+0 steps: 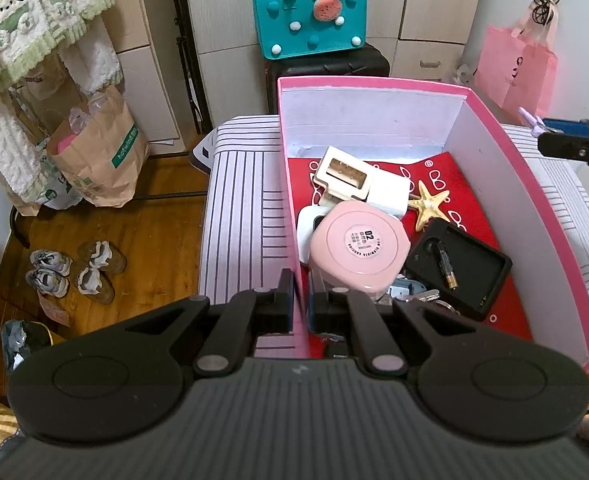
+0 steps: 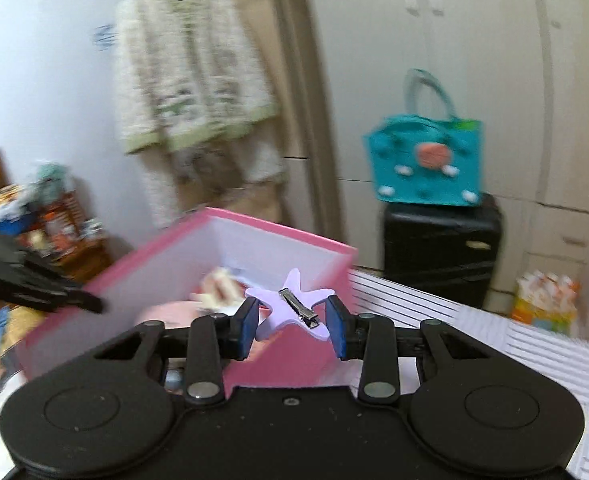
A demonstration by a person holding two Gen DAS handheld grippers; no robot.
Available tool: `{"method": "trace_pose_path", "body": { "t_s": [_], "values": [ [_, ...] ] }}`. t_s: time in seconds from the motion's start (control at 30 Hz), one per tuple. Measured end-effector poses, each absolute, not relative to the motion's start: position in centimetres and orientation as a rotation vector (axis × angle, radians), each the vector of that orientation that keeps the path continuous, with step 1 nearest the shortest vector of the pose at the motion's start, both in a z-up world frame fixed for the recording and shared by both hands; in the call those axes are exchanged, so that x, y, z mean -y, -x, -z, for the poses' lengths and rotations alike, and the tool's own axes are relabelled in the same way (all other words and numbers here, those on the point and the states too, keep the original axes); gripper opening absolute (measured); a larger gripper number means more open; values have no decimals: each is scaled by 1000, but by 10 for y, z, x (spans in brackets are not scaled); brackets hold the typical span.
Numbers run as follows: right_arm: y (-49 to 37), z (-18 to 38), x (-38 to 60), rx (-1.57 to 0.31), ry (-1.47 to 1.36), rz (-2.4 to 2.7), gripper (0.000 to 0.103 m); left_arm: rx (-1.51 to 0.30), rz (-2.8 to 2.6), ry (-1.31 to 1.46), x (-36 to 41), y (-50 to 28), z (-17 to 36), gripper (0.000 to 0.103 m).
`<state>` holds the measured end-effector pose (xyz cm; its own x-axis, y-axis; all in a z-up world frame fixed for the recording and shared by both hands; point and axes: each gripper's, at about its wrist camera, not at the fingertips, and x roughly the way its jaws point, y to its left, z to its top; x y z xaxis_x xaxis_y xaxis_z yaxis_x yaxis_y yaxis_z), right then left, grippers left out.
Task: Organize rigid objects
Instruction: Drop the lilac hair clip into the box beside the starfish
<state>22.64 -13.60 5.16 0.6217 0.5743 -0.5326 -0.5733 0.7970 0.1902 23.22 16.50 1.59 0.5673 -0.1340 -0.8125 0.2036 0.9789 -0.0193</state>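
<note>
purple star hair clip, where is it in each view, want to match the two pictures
Left wrist view: purple star hair clip at the far right edge, beyond the pink box's right wall, only partly showing at the tip of the other gripper.
Right wrist view: low centre, purple star hair clip held between the right gripper's jaws.
Shared landmark: teal felt bag on the black suitcase.

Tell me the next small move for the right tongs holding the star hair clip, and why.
Probably carry it forward over the near wall of the pink box and stop above the open interior. The right tongs grip the purple star hair clip just outside that wall, the box holds the other collected items, and the left tongs are clamped on a side wall, steadying it.
</note>
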Motion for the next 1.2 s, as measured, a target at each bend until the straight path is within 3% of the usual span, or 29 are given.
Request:
{"method": "trace_pose_path", "body": {
  "t_s": [0.3, 0.83, 1.2],
  "values": [
    [-234, -60, 87, -654, 129, -707, 42, -938, 212, -67, -167, -231, -15, 6],
    [-289, -12, 35, -793, 409, -616, 42, -920, 221, -83, -166, -229, -15, 6],
    [-263, -40, 66, -735, 209, -571, 51, -921, 227, -48, -170, -228, -19, 6]
  ]
}}
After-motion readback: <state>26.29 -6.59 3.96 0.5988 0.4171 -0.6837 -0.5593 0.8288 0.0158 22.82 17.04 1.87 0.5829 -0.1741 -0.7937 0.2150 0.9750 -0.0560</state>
